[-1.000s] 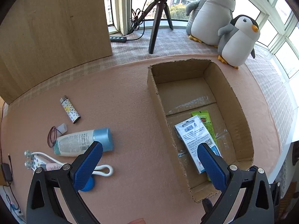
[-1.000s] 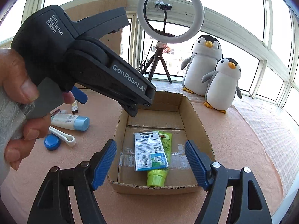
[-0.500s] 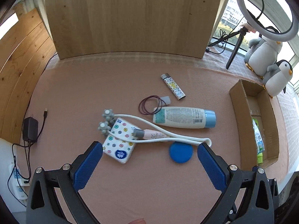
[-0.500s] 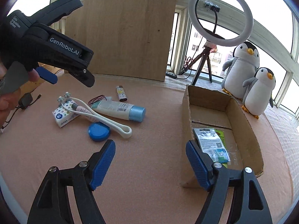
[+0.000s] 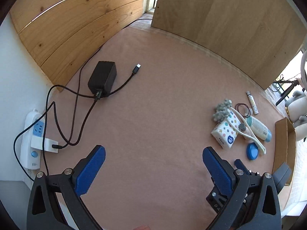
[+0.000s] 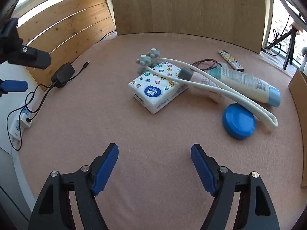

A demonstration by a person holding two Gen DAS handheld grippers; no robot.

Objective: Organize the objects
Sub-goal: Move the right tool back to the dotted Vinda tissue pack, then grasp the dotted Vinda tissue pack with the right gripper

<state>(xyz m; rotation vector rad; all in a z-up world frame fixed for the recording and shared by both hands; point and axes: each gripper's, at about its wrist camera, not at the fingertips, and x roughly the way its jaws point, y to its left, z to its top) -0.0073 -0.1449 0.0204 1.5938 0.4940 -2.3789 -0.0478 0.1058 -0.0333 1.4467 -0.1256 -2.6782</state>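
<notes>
A patterned tissue pack (image 6: 158, 88) lies on the pink mat. Over it rests a white forked massager (image 6: 211, 85) with grey knobbed heads, and a small pink tube under its arms. Beside them lie a white lotion bottle (image 6: 243, 82) with a blue cap, a round blue lid (image 6: 238, 120), a patterned lighter (image 6: 231, 60) and dark hair ties (image 6: 206, 65). My right gripper (image 6: 154, 153) hangs open just in front of the tissue pack, holding nothing. My left gripper (image 5: 153, 153) is open over bare mat, with the same pile (image 5: 238, 126) off to its right.
A black power adapter (image 5: 102, 79) with trailing cables lies at the mat's left, near a white power strip (image 5: 32, 140). Wooden boards stand behind. The cardboard box's edge (image 6: 298, 88) shows at far right, and the left gripper's body (image 6: 25, 55) hangs at upper left.
Both grippers have swung left, away from the cardboard box. The right one has come down close to the pile of objects; the left one now faces the adapter and cables.
</notes>
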